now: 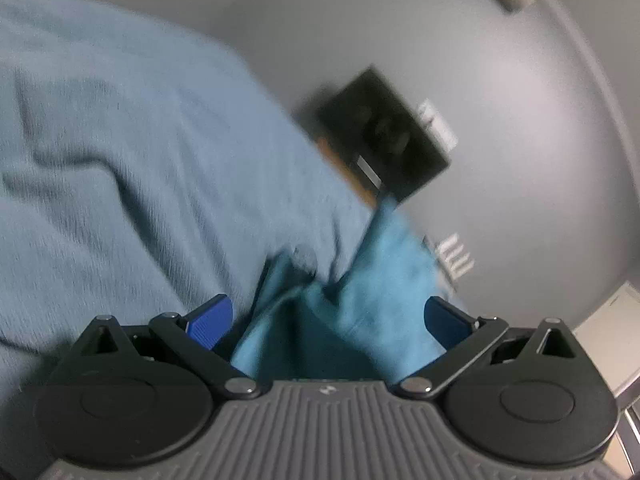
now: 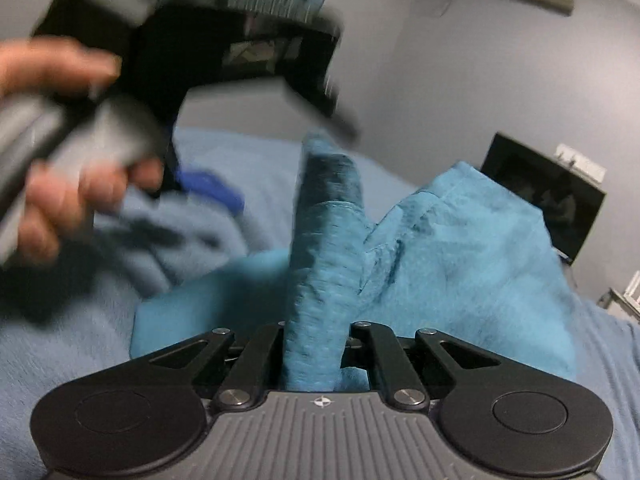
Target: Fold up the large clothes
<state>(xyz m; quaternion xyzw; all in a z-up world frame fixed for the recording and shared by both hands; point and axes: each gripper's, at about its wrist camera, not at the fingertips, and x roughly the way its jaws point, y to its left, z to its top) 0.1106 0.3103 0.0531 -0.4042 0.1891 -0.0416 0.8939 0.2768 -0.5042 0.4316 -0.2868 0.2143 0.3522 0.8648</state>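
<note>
Both views are smeared by motion, so I can read little fine detail. In the right wrist view the right claw (image 2: 314, 344) has its fingertips buried under a bunched ridge of the teal garment (image 2: 460, 264); I can only see the black linkage arms drawn close together on either side of the cloth, so it is clamped on that fold. The rest of the garment lies in a rumpled heap just beyond, on a pale blue blanket (image 2: 80, 360).

At upper left of that view a blurred hand (image 2: 60, 160) grips the other tool, its edges too streaked to make out.

In the left wrist view the left claw (image 1: 328, 316) stands wide apart, blue pads (image 1: 210, 320) well separated, with teal cloth lying loose between them; I cannot tell whether either pad touches it.

The blanket covers what looks like a bed. Behind are a grey wall (image 1: 520, 120) and a dark screen (image 1: 384, 132), and a wall-mounted unit is cut off at the top edge.
</note>
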